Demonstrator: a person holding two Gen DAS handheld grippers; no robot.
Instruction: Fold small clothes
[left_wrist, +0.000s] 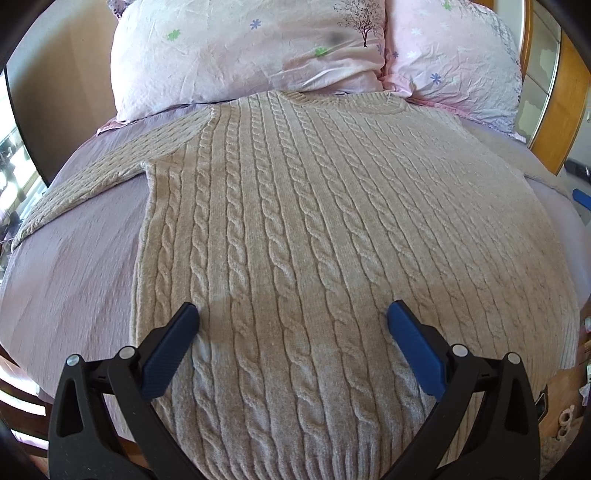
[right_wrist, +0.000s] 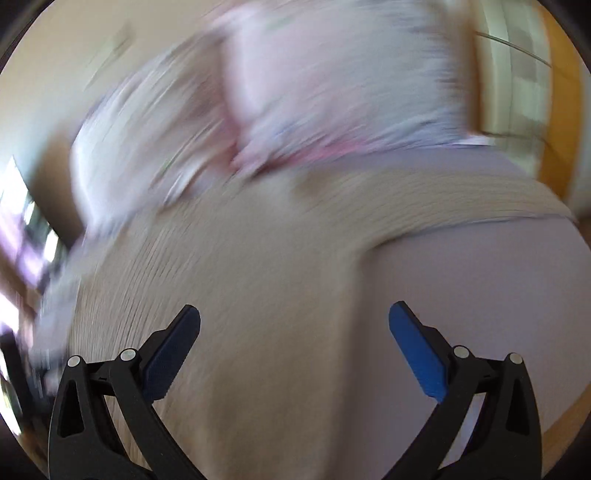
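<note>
A beige cable-knit sweater (left_wrist: 314, 221) lies flat on the bed, neck toward the pillows, hem toward me. Its left sleeve (left_wrist: 92, 184) stretches out to the left. My left gripper (left_wrist: 291, 314) is open and empty, hovering over the sweater's lower body. In the right wrist view the picture is motion-blurred; the sweater (right_wrist: 240, 280) fills the middle and its right sleeve (right_wrist: 443, 206) runs off to the right. My right gripper (right_wrist: 293, 317) is open and empty above the sweater's right side.
The bed has a lilac sheet (left_wrist: 74, 266), also showing in the right wrist view (right_wrist: 480, 295). Two pink floral pillows (left_wrist: 240, 51) (left_wrist: 454, 59) lie at the head. A wooden headboard (left_wrist: 554, 110) stands behind at the right.
</note>
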